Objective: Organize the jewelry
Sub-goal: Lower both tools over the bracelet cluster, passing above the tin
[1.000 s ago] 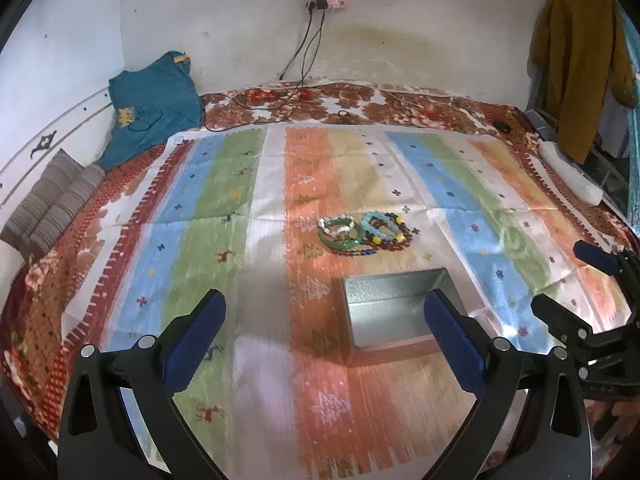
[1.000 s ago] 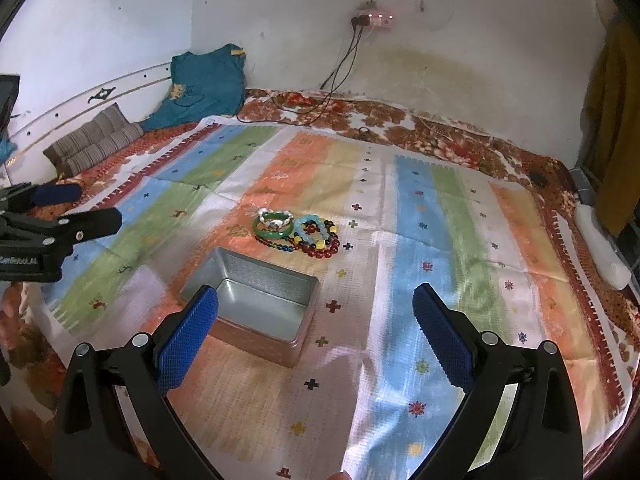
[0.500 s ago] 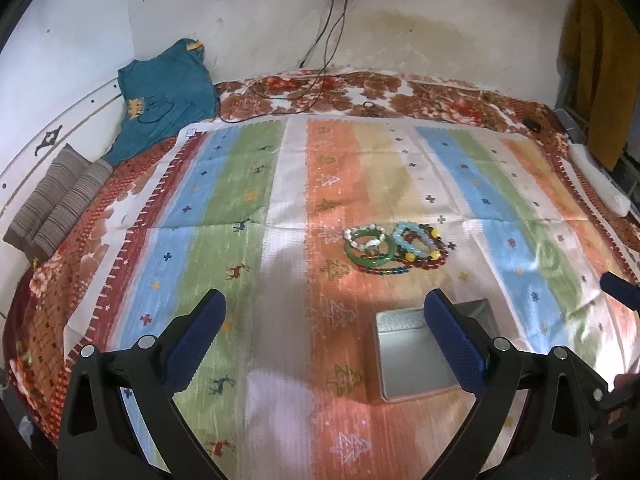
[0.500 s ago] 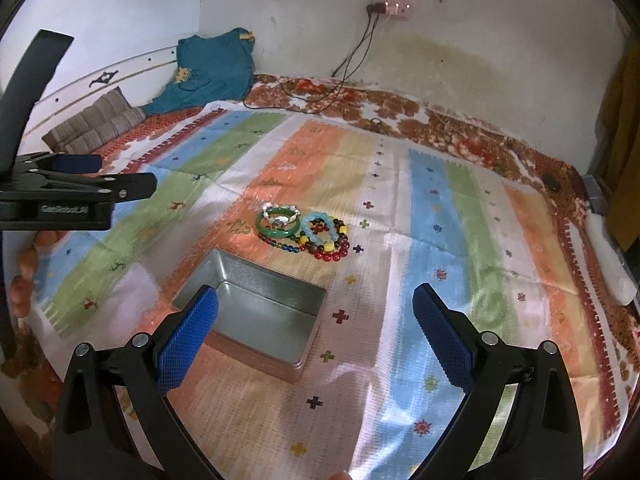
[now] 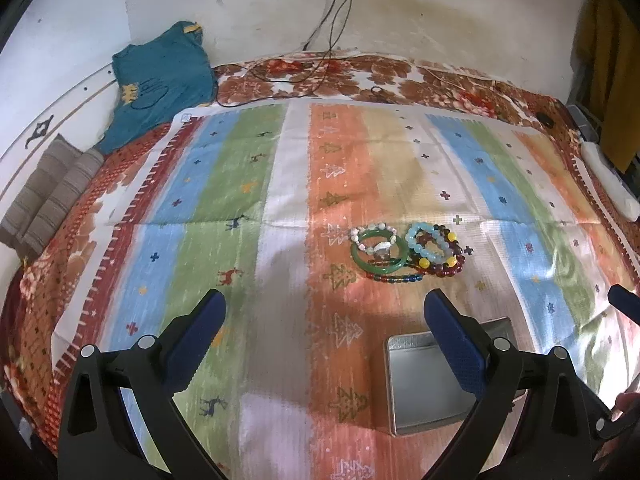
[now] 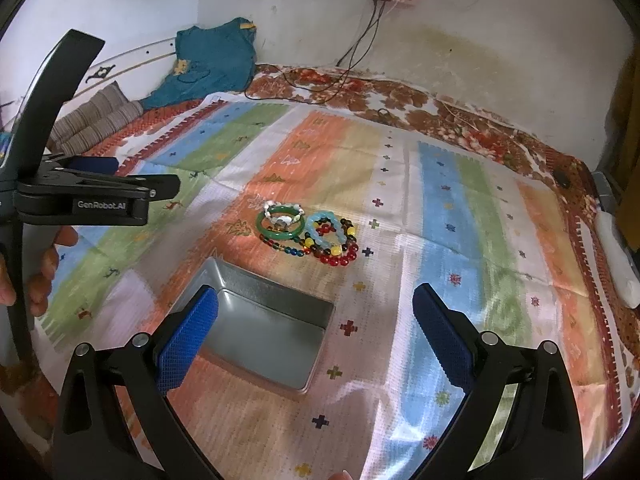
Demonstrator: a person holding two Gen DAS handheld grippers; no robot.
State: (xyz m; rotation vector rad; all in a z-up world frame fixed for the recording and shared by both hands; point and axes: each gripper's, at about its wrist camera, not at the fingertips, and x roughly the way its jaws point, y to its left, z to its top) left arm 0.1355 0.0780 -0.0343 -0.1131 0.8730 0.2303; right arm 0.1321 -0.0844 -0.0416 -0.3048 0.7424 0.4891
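jaws wide apart on left gripper (image 5: 324, 332), nothing between blue pads (image 5: 454, 338). jaws wide apart on right gripper (image 6: 316, 334) too, nothing held. both hovering above striped mat (image 5: 224, 184) on bed.

landmark: open metal tin (image 6: 264, 324), empty, sitting on orange stripe of mat. left gripper's right finger overlapping tin (image 5: 424, 384) in left wrist view; right gripper's left pad (image 6: 188, 336) overlapping tin's near-left corner in right wrist view.

bracelet pile (image 6: 308, 234) just beyond tin, apart from it, not touching. green bangle (image 6: 278, 228) with white bead bracelet (image 6: 285, 212) on it at left end of pile, light blue bead bracelet (image 6: 326, 226) and red bead bracelet (image 6: 340, 254) at right end, dark multicolour bead strand (image 6: 286, 248) on tin side. same pile (image 5: 404, 250) seen beyond tin in left wrist view.

left of tin, well apart: left gripper body, with hand (image 6: 40, 272) behind.

far beyond tin: teal cloth (image 5: 160, 80) at wall, cables (image 5: 332, 32) from wall socket.
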